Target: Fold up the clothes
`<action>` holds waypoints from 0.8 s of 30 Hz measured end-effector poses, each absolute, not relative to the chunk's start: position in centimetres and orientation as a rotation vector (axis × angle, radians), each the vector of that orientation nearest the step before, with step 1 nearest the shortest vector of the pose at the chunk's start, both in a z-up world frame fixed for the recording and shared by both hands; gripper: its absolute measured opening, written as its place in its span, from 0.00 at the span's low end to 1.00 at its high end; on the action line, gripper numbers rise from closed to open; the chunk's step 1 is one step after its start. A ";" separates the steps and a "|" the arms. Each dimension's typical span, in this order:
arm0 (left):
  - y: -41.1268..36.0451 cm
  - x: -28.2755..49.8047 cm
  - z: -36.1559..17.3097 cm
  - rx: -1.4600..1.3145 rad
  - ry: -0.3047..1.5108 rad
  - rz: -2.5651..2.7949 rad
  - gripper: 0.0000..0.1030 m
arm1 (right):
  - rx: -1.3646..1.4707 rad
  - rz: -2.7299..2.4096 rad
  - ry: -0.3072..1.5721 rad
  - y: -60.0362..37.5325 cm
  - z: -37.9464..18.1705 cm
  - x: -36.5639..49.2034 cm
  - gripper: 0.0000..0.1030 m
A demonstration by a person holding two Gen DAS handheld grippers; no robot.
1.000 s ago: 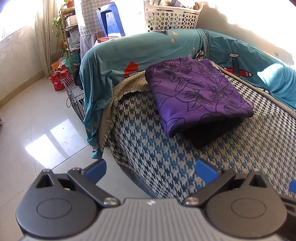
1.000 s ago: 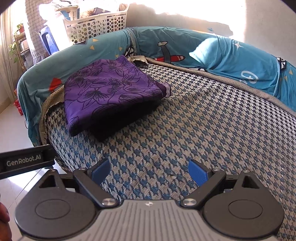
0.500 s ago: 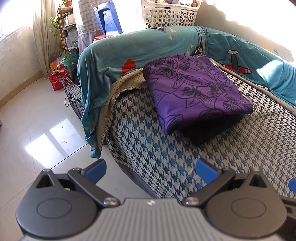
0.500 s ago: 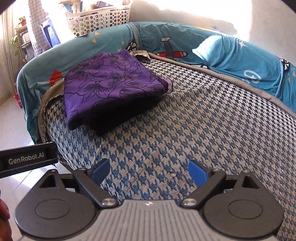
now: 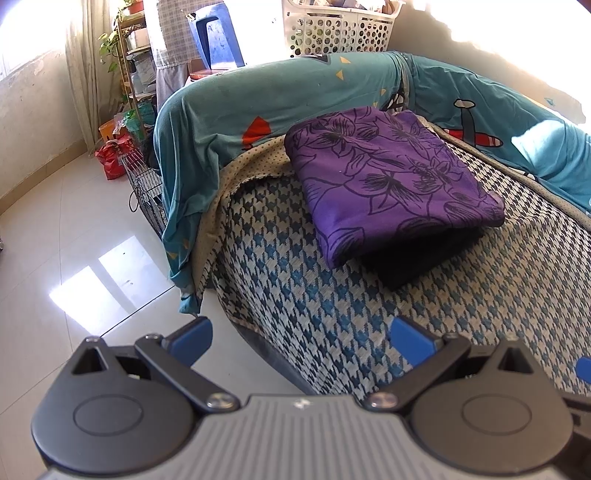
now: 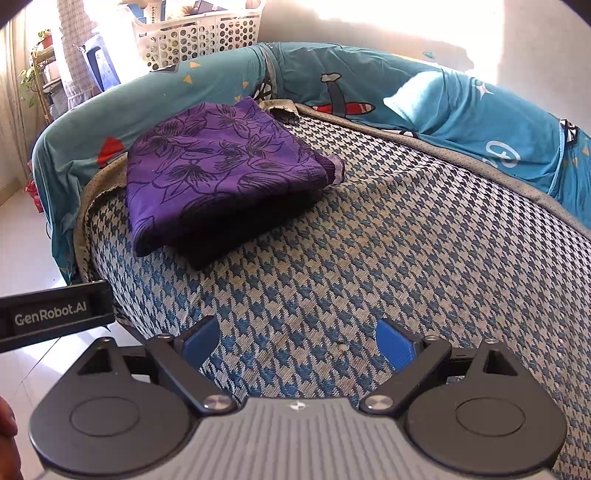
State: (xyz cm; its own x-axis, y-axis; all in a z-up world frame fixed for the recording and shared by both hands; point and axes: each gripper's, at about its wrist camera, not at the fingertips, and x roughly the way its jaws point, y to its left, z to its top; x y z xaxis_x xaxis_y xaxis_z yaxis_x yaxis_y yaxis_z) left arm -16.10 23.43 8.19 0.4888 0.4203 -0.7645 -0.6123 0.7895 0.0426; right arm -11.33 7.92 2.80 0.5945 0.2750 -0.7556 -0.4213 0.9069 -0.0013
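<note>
A folded purple floral garment [image 5: 388,177] lies on top of a folded black garment [image 5: 424,254] on the houndstooth seat [image 5: 332,314] of a sofa. The stack also shows in the right wrist view [image 6: 221,166], with the black garment [image 6: 236,236] under it. My left gripper [image 5: 301,338] is open and empty, low over the seat's front left edge, well short of the stack. My right gripper [image 6: 297,341] is open and empty over the seat's front part. The left gripper's body [image 6: 51,317] shows at the left of the right wrist view.
A teal cartoon-print cover [image 5: 258,99] drapes the sofa's arm and back [image 6: 461,110]. A white laundry basket [image 5: 336,29] sits behind the sofa. A blue stool [image 5: 214,37], a plant shelf [image 5: 129,55], a wire rack [image 5: 147,188] and a red bag [image 5: 114,158] stand by the tiled floor [image 5: 74,258].
Both views have drifted slightly; the clothes stack sits a little higher and farther in the frames. Both grippers stay open and the stack has not moved.
</note>
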 end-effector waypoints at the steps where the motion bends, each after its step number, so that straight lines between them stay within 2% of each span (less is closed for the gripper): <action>1: 23.4 -16.1 8.2 -0.248 0.853 0.635 1.00 | -0.187 0.407 0.843 7.9 2.8 -11.3 0.89; 24: 23.1 -16.1 8.3 -0.234 0.853 0.633 1.00 | -0.182 0.411 0.856 7.8 2.7 -11.2 0.89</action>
State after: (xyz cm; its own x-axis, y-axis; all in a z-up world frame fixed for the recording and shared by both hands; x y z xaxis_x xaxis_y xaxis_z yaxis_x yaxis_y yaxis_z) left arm -16.05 23.14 8.25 0.4891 0.4252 -0.7615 -0.6058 0.7938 0.0541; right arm -11.18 7.85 2.67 0.5835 0.2781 -0.7630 -0.4217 0.9067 0.0080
